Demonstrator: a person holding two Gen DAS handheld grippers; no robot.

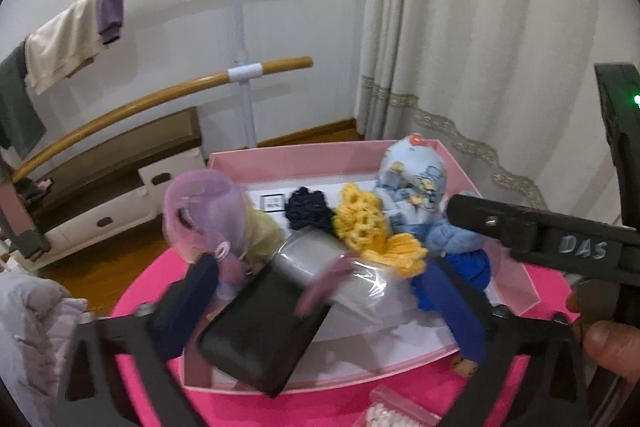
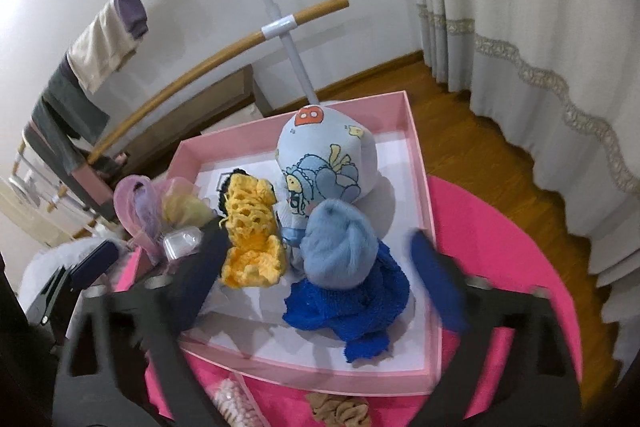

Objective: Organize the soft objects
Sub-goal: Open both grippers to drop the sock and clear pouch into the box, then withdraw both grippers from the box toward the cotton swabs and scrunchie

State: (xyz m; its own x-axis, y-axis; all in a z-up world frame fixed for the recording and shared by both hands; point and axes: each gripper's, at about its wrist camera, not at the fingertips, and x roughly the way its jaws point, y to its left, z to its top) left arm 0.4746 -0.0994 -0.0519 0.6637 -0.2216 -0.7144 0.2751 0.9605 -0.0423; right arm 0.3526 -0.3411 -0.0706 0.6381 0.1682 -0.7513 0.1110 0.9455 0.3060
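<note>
Landmark: pink box [image 2: 416, 147], shallow card tray with white floor, on magenta round table [image 2: 500, 227]

Left wrist view only: glossy black pouch [image 1: 260, 339] tilted over box's near wall, between left gripper [image 1: 320, 291] fingers, untouched; clear-wrapped grey pack [image 1: 320, 259] behind it

Right wrist view only: tan scrunchie [image 2: 340, 407] outside box's near wall

Right gripper [image 2: 320, 267] jaws wide apart, empty, straddling fuzzy pale-blue ball [image 2: 340, 247] atop royal-blue knit [image 2: 352, 307] inside box; lacy yellow crochet [image 2: 252, 227] beside; printed cartoon cloth bundle [image 2: 328, 163] toward far wall

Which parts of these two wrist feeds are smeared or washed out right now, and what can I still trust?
Left wrist view: left tongs and black pouch motion-blurred; clear wrap glares. Right wrist view: right tongs smeared, blue knit and yellow crochet sharp. Both views: fisheye bends the wooden rails.
</note>
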